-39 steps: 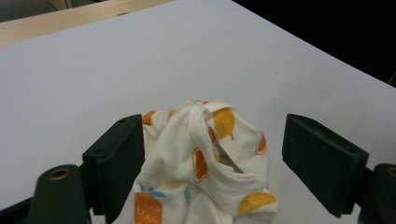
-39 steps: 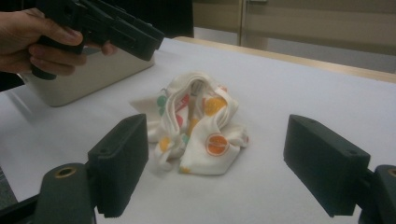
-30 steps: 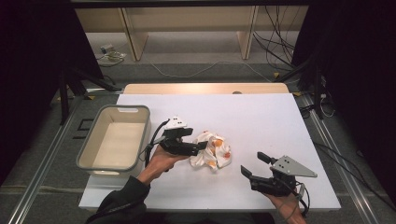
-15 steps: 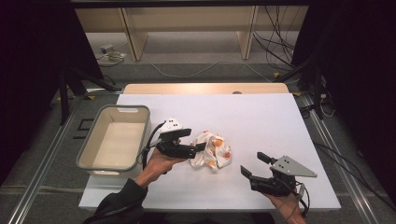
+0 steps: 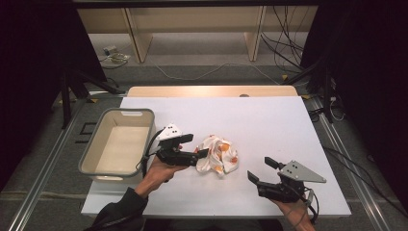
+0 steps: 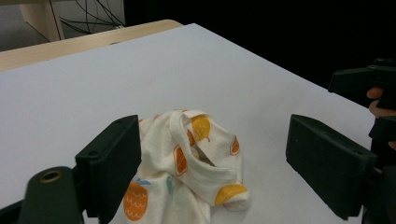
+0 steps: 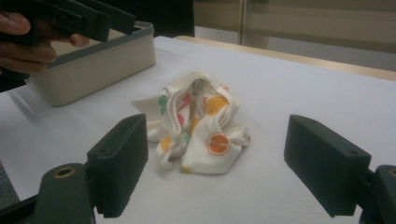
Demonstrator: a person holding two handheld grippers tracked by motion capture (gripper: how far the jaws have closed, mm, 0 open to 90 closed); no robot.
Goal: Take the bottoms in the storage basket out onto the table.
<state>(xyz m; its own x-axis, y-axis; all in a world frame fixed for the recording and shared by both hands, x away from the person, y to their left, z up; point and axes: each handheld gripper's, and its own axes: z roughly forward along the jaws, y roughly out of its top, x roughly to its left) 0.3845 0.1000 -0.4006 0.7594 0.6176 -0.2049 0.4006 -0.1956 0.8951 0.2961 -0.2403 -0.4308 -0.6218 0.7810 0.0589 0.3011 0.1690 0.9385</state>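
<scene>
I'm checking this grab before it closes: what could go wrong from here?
1. The left hand-held gripper is open at the edge of the crumpled white cloth with orange fruit print, so it might pinch just one loose fold and the rest could trail.
2. The cloth lies bunched on the white table; the lower jaw could push it away.
3. The right hand-held gripper, open and apart, gives no hold.

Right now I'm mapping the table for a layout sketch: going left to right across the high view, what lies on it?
Bin → left tongs → crumpled cloth → right tongs.
</scene>
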